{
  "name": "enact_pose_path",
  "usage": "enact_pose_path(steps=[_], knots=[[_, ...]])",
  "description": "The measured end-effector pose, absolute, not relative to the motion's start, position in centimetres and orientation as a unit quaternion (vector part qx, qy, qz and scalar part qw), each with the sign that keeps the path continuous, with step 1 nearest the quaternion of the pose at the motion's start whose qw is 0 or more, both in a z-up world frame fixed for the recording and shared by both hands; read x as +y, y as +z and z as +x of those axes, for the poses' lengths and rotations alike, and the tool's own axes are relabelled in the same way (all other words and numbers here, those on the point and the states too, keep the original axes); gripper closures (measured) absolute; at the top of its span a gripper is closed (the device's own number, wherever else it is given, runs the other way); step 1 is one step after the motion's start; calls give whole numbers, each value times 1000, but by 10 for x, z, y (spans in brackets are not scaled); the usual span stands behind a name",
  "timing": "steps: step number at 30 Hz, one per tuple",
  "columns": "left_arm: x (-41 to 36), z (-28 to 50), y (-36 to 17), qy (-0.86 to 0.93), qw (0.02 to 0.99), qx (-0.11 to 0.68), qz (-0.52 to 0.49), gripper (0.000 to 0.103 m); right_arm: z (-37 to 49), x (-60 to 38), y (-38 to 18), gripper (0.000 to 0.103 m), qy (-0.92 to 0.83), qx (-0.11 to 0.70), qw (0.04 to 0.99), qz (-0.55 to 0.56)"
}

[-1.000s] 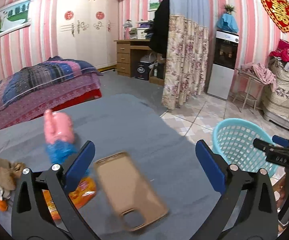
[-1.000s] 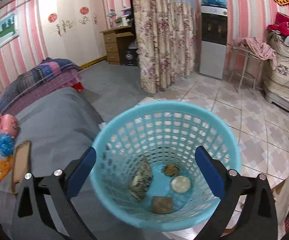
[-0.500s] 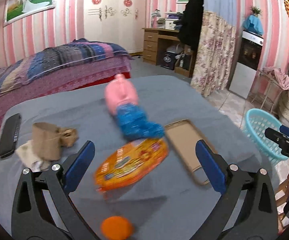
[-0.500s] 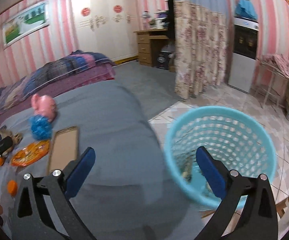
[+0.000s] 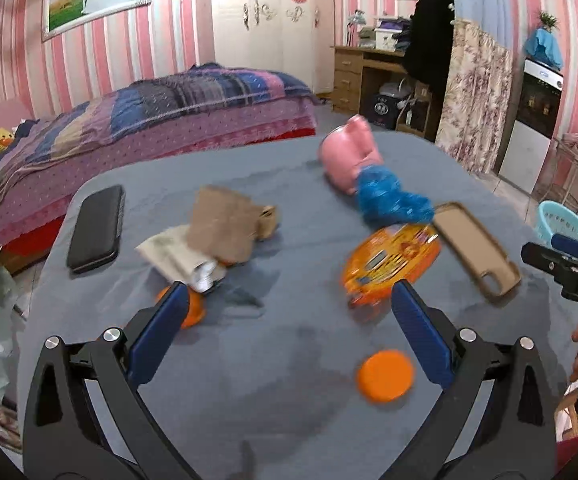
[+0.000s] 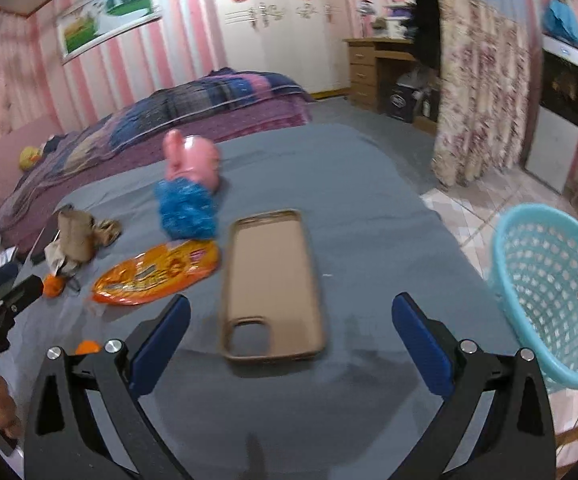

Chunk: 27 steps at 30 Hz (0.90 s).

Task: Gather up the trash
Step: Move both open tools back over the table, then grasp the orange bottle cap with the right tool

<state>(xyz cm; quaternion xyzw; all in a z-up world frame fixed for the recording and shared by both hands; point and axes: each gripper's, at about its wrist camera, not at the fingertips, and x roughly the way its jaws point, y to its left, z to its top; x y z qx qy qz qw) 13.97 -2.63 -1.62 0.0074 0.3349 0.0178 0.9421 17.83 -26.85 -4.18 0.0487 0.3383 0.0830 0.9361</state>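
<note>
On the grey-covered table (image 5: 289, 420) lie an orange snack wrapper (image 5: 391, 262) (image 6: 157, 272), crumpled brown paper with a white scrap (image 5: 217, 236) (image 6: 73, 240), and two orange caps (image 5: 385, 376) (image 5: 193, 310). My left gripper (image 5: 285, 320) is open and empty, just above the table between the caps. My right gripper (image 6: 285, 328) is open and empty over a tan phone case (image 6: 273, 284). The light blue mesh basket (image 6: 549, 300) stands off the table's right edge.
A pink piggy bank (image 5: 349, 156) and a blue fluffy ball (image 5: 389, 200) sit at the table's far side. A black phone (image 5: 97, 228) lies at the left. A bed (image 5: 129, 120) stands behind the table; tiled floor lies to the right.
Both grippers swung left, away from the basket and over the table. The left view now shows the paper, phone and caps; the right view now faces the phone case.
</note>
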Motion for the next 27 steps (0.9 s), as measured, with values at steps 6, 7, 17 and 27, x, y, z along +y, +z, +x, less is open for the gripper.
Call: enact_pose_path(steps=[6, 7, 17, 27], knots=[[10, 127, -32, 58, 934, 351, 6, 5, 181, -228, -48, 4, 118, 364, 923, 42], [18, 125, -36, 59, 931, 359, -4, 5, 181, -223, -50, 4, 124, 368, 921, 38], [65, 100, -53, 80, 927, 364, -45, 5, 155, -160, -63, 4, 193, 352, 916, -14], [85, 90, -67, 89, 924, 362, -78, 5, 136, -117, -76, 6, 244, 344, 902, -88]])
